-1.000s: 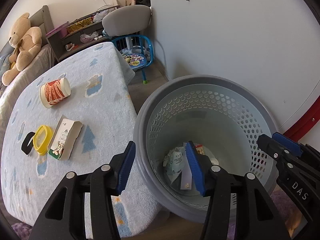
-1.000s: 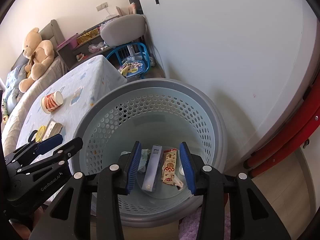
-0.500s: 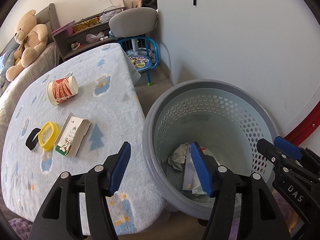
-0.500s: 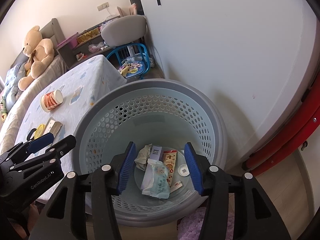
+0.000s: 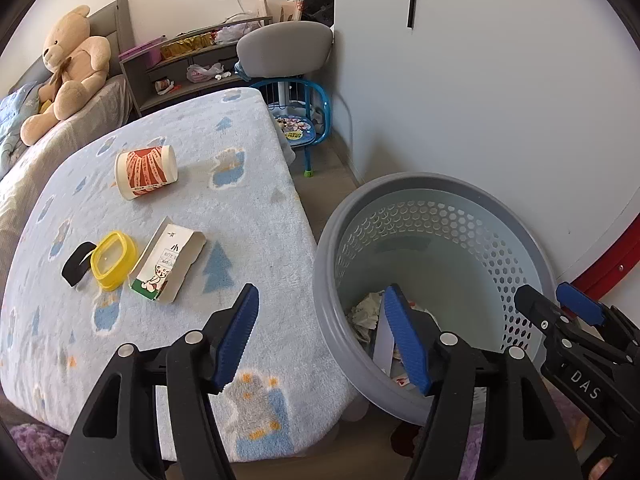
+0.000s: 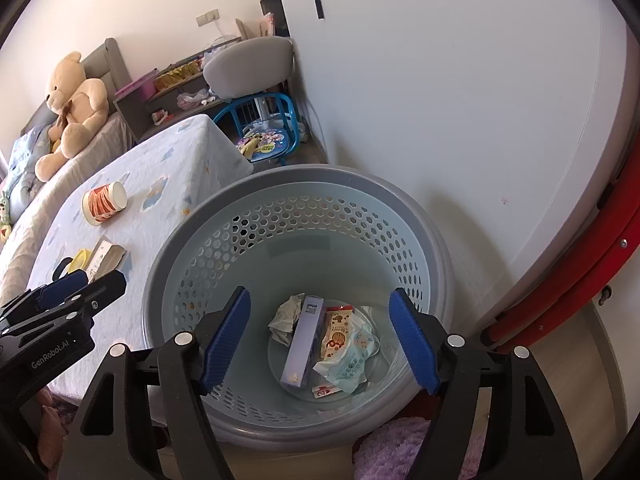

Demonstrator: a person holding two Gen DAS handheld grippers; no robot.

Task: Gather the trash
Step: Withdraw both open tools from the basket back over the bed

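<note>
A grey perforated basket (image 6: 304, 184) stands on the floor by the table and shows in the left wrist view too (image 5: 440, 188). Inside lie a lilac box (image 6: 302, 344), crumpled paper (image 6: 286, 314), a snack packet (image 6: 336, 330) and a wipes pack (image 6: 352, 360). On the blue-patterned table (image 5: 248, 208) lie a red paper cup (image 5: 146, 172), a small carton (image 5: 168, 266), a yellow lid (image 5: 112, 260) and a black piece (image 5: 76, 268). My left gripper (image 5: 324, 340) is open and empty over the table edge beside the basket. My right gripper (image 6: 320, 340) is open and empty above the basket.
A white wall (image 6: 440, 100) runs behind the basket, with a red frame (image 6: 580, 280) at the right. A blue child's chair (image 5: 300, 124) and a grey chair (image 5: 284, 46) stand past the table. A teddy bear (image 5: 68, 68) sits on a bed at far left.
The right gripper opened wider; the lilac box and wipes pack fell from between its fingers and now lie on the basket bottom. The left gripper drew back towards the table.
</note>
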